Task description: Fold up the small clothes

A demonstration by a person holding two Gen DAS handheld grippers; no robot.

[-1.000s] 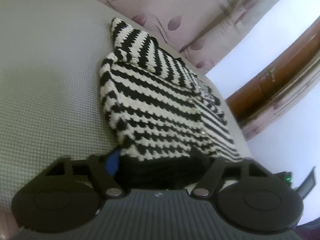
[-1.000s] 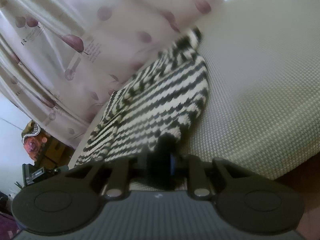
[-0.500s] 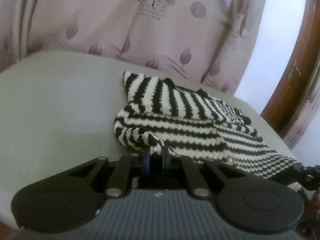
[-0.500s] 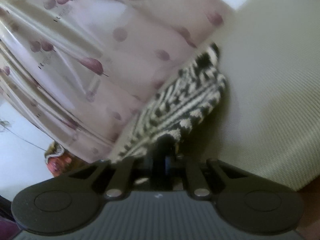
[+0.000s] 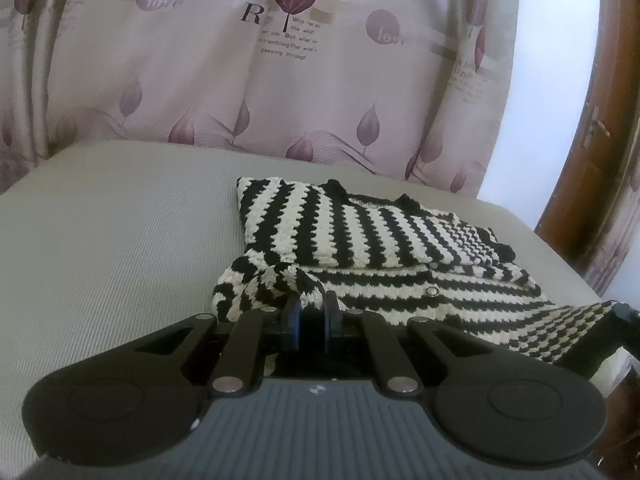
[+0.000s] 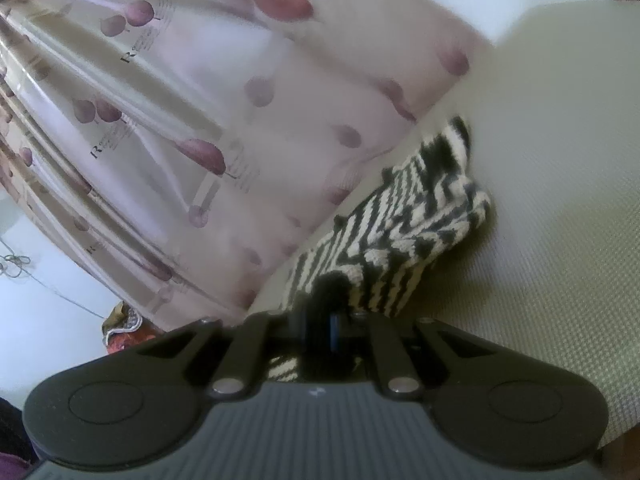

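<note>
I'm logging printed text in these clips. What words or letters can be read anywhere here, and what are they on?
All text is on the curtain; the striped knit garment carries none.
"love": in round purple spots, twice, left wrist view.
"R": large dark letter beside the leaf stem.
"trembling The wind", "passing through": small lines below it; the rest of that block is too blurred.
"R": repeated, sideways, in the right wrist view; the small print is unreadable.

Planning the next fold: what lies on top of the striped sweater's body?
A folded-over sleeve lies across the striped sweater. Whatever is beneath that sleeve is covered.
</note>
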